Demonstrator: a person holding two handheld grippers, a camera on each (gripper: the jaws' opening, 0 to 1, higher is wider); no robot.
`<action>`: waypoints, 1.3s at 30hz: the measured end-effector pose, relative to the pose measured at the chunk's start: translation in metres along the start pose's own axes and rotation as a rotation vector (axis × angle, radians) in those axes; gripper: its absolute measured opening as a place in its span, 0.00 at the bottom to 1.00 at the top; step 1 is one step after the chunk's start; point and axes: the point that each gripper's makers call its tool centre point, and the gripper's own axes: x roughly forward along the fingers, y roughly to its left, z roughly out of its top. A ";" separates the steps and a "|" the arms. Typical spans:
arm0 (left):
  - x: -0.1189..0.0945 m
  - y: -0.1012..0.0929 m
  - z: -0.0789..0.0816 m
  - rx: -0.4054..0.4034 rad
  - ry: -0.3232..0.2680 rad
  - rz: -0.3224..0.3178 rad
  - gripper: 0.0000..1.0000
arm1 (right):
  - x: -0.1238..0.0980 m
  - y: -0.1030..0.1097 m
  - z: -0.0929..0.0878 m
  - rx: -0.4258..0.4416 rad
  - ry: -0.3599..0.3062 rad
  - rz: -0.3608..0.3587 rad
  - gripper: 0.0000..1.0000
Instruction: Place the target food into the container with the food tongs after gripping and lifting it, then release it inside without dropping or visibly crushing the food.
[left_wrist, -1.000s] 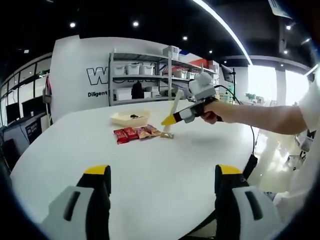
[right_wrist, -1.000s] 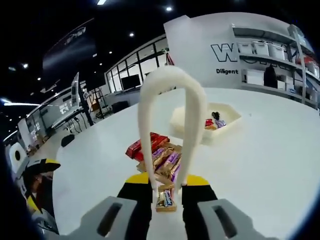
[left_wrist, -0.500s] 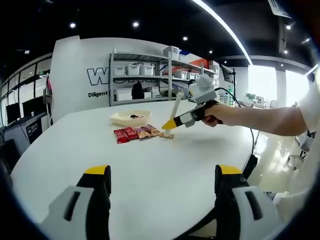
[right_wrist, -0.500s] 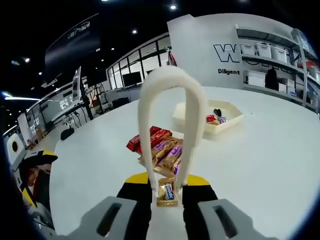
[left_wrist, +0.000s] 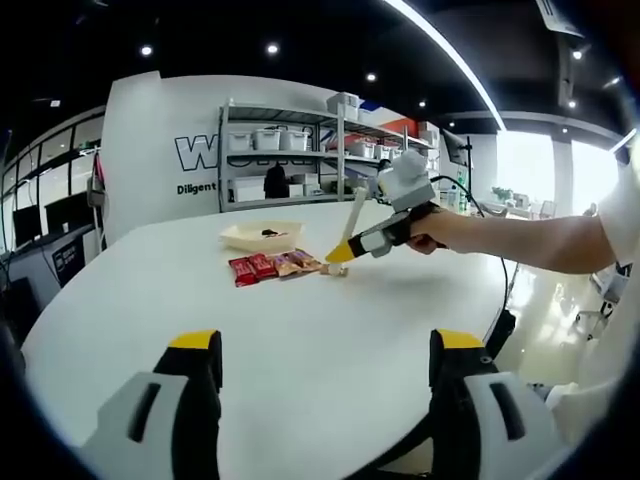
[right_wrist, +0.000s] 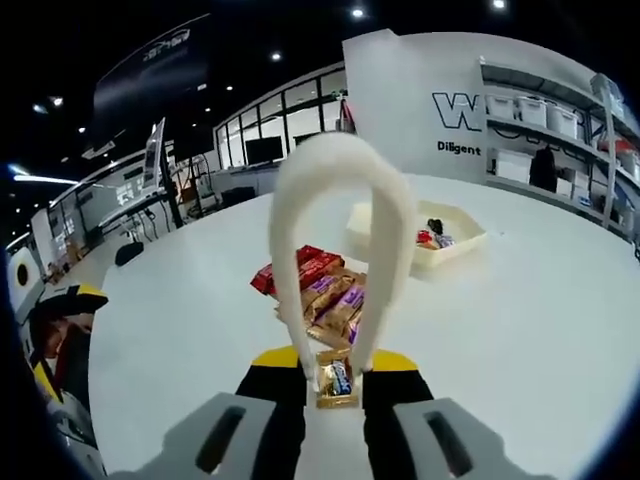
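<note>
Here the candy bar (right_wrist: 334, 379) sits between the tongs (right_wrist: 338, 200), clamped by the right jaws.

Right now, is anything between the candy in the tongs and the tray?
Yes. The pile of wrapped bars lies on the table between the held candy and the tray; the tongs must carry it over them.

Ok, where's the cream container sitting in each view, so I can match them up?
Left gripper view: the container sits left of centre, beyond the snack row.
Right gripper view: the container sits right of centre, past the tongs.
Shared landmark: the lettered white wall.
</note>
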 end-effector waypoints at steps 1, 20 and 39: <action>0.000 0.000 0.000 0.000 0.001 0.001 0.84 | 0.000 0.000 0.000 0.004 0.000 0.002 0.12; 0.002 0.006 -0.005 -0.012 0.009 0.007 0.83 | 0.000 -0.009 0.004 0.077 -0.009 0.011 0.11; 0.005 0.011 -0.004 -0.018 0.007 0.010 0.83 | 0.001 -0.021 0.042 0.091 -0.052 0.006 0.11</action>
